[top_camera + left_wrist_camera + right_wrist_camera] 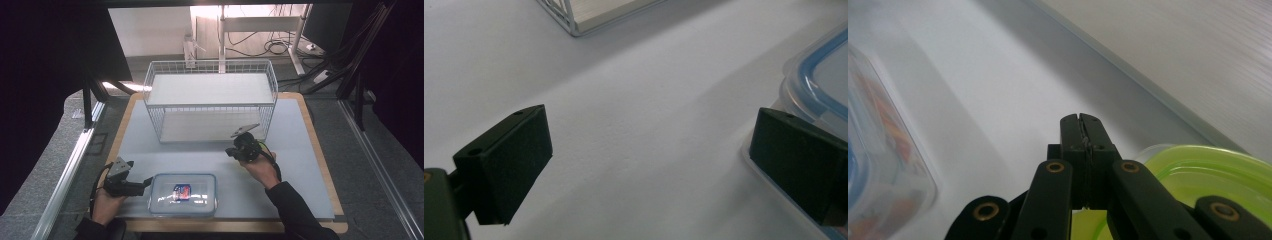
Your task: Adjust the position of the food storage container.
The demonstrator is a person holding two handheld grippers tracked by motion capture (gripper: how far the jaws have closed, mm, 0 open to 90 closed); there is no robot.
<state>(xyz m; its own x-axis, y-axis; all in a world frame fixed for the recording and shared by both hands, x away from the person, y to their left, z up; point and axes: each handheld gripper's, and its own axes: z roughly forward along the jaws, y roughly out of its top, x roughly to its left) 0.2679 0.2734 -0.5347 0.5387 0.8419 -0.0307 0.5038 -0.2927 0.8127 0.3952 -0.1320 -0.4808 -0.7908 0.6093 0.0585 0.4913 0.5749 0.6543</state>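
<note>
1. Hovering at the table's (300, 165) near-left edge, the left gripper (148, 181) spreads its jaws wide, one touching the box (183, 194).
2. Box sits front-centre, lid on.
3. Right gripper (230, 151), jaws pressed together, empty, before the wire basket (210, 100).

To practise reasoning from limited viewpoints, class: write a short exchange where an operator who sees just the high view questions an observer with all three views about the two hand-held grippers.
Operator: Is the left hand-held gripper open? I can't judge from up here.
Observer: Yes, wide open. One jaw is at the blue-sealed rim of the clear container, the other over bare table.
Operator: And the right hand-held gripper?
Observer: Its jaws are pressed shut, with nothing visible between them. A translucent yellow-green rim sits just beneath it; I cannot tell what that is.
</note>
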